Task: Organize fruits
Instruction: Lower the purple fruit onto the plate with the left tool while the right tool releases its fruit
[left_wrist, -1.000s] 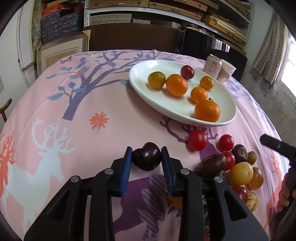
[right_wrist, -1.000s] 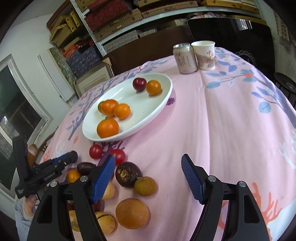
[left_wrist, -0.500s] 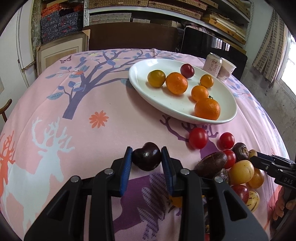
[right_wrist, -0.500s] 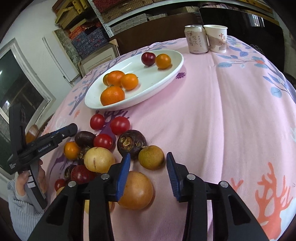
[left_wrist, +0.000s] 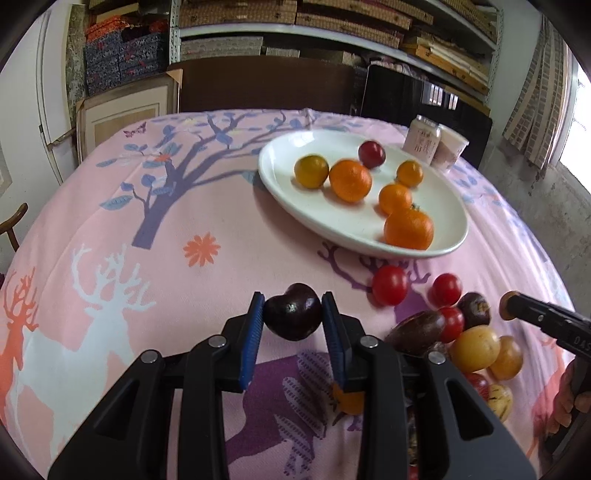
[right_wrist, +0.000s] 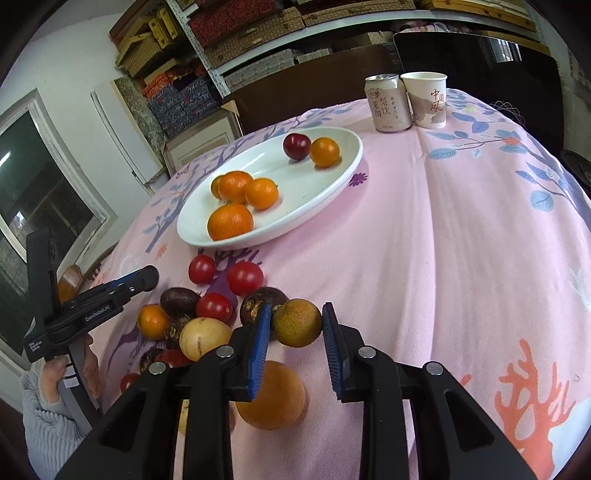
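Round table w/ pink cloth printed w/ trees & deer (left_wrist: 110, 258) fills both views. On it, far side, white oval ceramic plate (left_wrist: 280, 155) holding five orange/yellow citrus-like fruits (left_wrist: 350, 180) and one dark red plum (left_wrist: 371, 154). Behind plate, pale drinks can (right_wrist: 388, 103) touching a paper cup (right_wrist: 428, 99). Nr the plate's near edge, loose heap of mixed fruit on cloth: red cherry tomatoes (right_wrist: 244, 277), dark purple pieces, pale yellow ones, one big orange-tan fruit (right_wrist: 271, 395).

Left gripper (left_wrist: 292, 322) is clamped on a dark maroon heart-shaped fruit (left_wrist: 292, 316), left of heap, just above cloth. Right gripper (right_wrist: 297, 325) jaws have just been closing; blue pads now pinch a brownish-green round fruit (right_wrist: 297, 322) at heap's right edge.
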